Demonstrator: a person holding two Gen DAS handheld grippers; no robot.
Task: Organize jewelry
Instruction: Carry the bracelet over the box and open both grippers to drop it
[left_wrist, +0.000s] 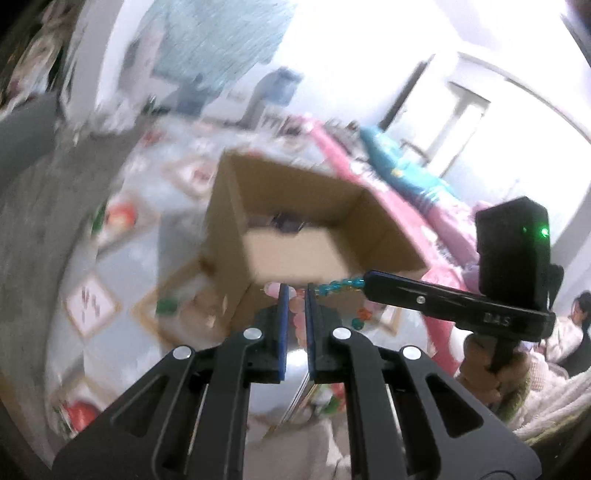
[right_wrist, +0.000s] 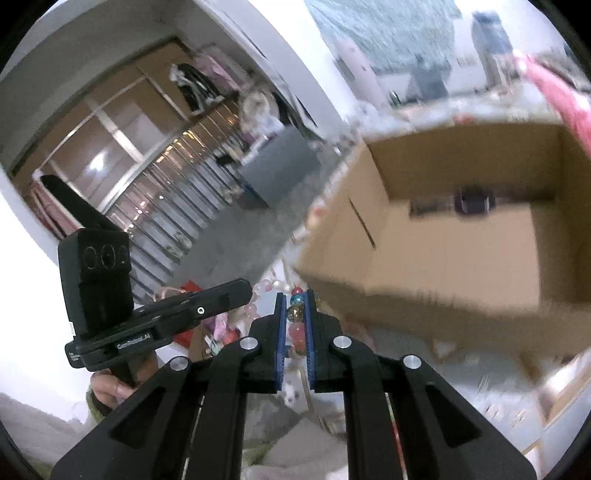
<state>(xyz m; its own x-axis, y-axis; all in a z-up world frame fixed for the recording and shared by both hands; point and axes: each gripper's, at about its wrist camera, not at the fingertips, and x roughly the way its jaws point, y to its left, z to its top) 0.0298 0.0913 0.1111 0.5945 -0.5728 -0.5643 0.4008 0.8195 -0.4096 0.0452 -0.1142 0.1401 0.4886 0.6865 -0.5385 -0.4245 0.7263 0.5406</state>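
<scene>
Left wrist: left gripper (left_wrist: 295, 295) clamps pink beads (left_wrist: 297, 310); right gripper (left_wrist: 365, 282) pinches teal strand (left_wrist: 340, 286), prob. same necklace, near box (left_wrist: 332, 236).

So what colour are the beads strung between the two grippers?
Teal blue beads, running from the left gripper to the right gripper; clearest in the left wrist view.

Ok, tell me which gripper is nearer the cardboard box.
Right, probably. The right gripper sits just under the cardboard box, at its near edge; the left gripper is beside it, slightly farther from the box.
</scene>
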